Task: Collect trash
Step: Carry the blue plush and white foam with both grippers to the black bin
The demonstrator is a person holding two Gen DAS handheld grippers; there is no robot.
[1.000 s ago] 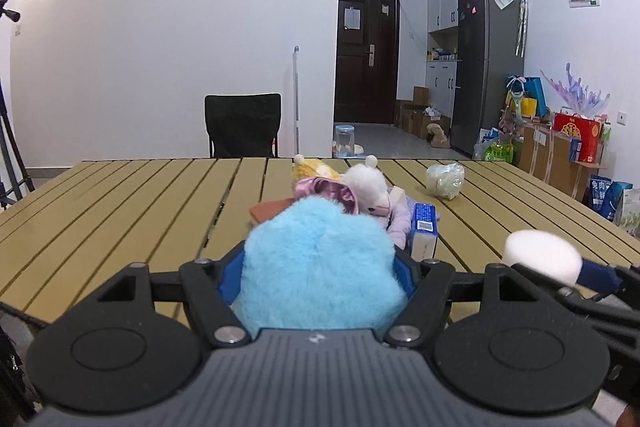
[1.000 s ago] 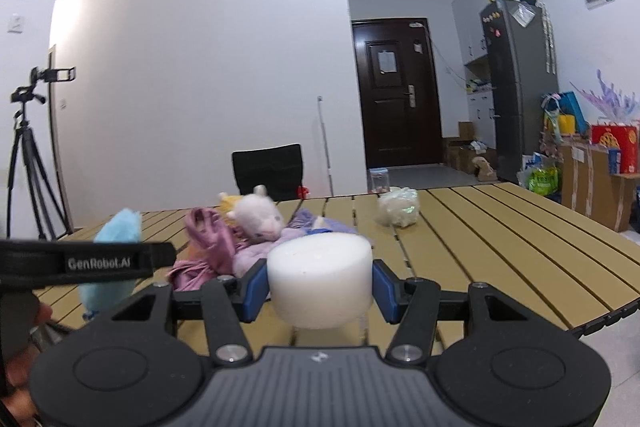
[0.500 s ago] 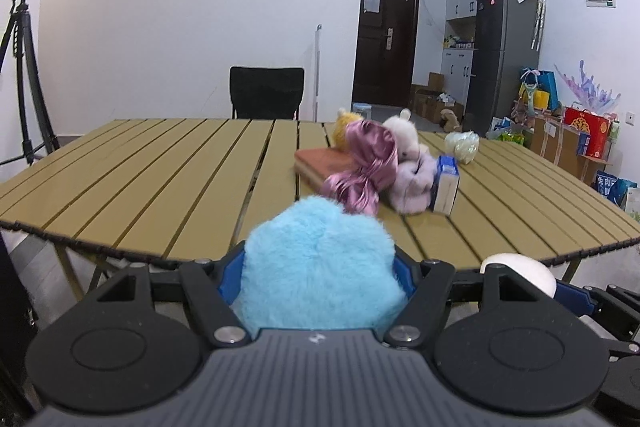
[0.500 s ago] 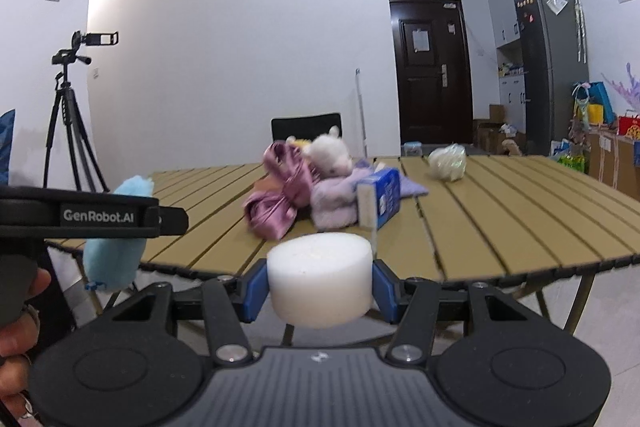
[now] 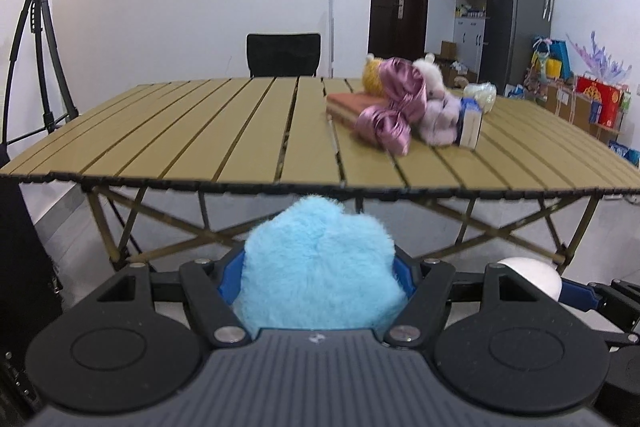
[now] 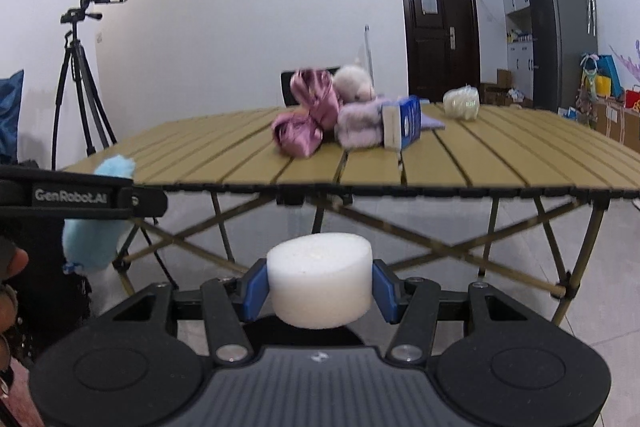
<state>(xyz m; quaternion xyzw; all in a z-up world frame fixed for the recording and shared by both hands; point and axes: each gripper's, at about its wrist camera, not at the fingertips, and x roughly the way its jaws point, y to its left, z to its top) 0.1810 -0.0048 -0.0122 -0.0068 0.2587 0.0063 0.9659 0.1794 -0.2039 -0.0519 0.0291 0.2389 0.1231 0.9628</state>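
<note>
Left gripper (image 5: 320, 279) clamped on a blue fluffy ball (image 5: 320, 267), jaws closed snug against its sides, fur bulging over the blue pads. Right gripper (image 6: 320, 287) likewise pinching a white foam puck (image 6: 319, 285) across its round wall, flat faces level, probably so it cannot roll out. Both held low, below the edge of the slatted surface (image 5: 200, 131) and out in front of it, over the floor. Looks like a carry toward some bin, though none in sight. Left on the surface: a pink satin bundle (image 6: 306, 119), a pale plush toy (image 6: 358, 125), a small blue carton (image 6: 404, 123) and a crumpled clear wrapper (image 6: 461, 102), clustered near the far right.
</note>
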